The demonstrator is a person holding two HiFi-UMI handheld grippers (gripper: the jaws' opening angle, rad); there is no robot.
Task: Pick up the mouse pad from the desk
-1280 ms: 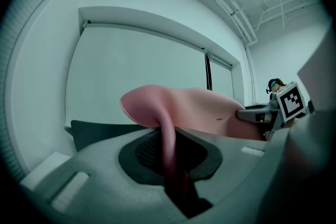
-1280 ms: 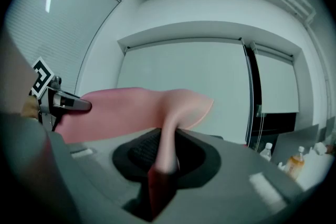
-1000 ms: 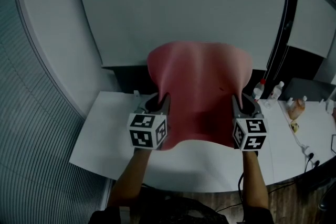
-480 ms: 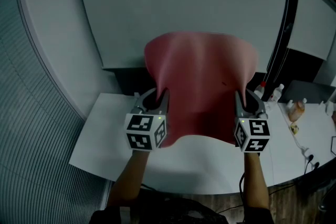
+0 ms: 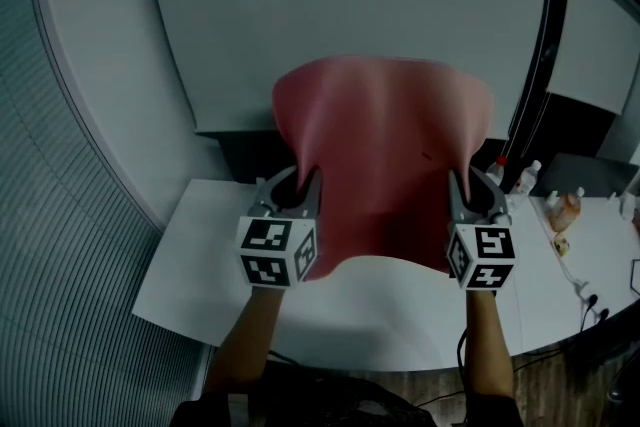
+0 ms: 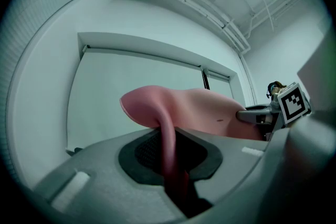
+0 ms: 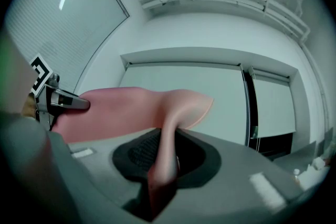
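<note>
our left gripper is pinched nearly closed on the left edge of the pink mouse pad; our right gripper clamps the right edge; the thin, smooth, floppy sheet with rounded corners hangs between us, clear above the white desk

1. We see a white desk with a curved near edge.
2. At its right end stand two bottles and an orange container.
3. A cable lies near them.
</note>
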